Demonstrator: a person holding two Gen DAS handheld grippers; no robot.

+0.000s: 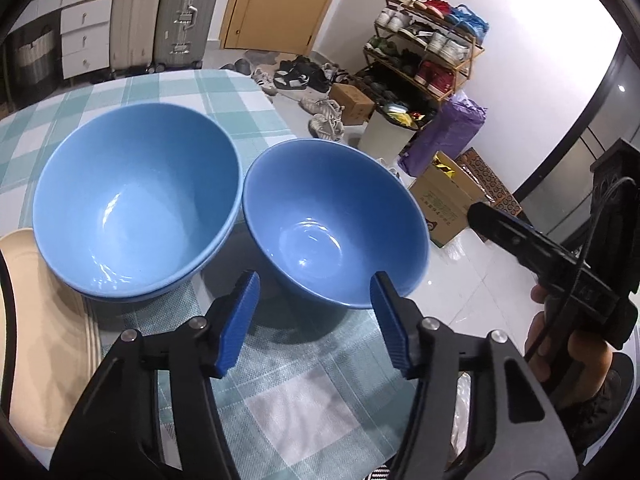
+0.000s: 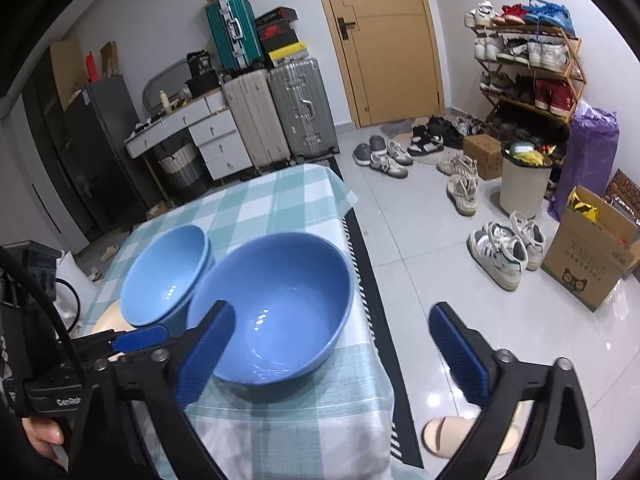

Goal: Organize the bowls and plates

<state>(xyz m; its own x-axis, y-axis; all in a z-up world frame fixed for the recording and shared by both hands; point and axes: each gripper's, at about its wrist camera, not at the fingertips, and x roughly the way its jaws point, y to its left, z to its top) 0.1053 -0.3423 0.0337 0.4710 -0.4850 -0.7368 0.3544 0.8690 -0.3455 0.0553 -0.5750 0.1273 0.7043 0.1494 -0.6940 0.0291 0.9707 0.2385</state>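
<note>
Left wrist view: two blue bowls are seen on a tabletop (image 1: pixel 280 408) covered with a teal-and-white checked cloth. The larger blue bowl (image 1: pixel 136 204) fills the left centre of the frame; a second rim is visible just beneath its own, so it is nested in another bowl of the same colour. Its glaze is glossy, with light reflections inside. The smaller blue bowl (image 1: pixel 336 220) stands just beside it at the centre, a slightly deeper blue, upright and empty, near the tabletop's right edge. A cream plate (image 1: pixel 36 320) lies at the lower left, partly tucked under the nested bowls. The left hand-held gripper (image 1: pixel 316 284) is held open in the lower centre — its blue-padded fingers are spread at either side of the smaller bowl's near wall, and contact cannot be confirmed. The right hand-held gripper (image 1: pixel 532 244) is seen at the right edge, off the tabletop.

In the right wrist view, the smaller blue bowl (image 2: pixel 276 308) sits at the centre, with the nested larger bowl (image 2: pixel 168 272) to its upper left. The right hand-held gripper (image 2: pixel 332 336) is wide open and nothing is gripped — one finger is seen over the bowl's near rim, the other over the floor (image 2: pixel 420 240). Shoes and suitcases are seen in the background.
</note>
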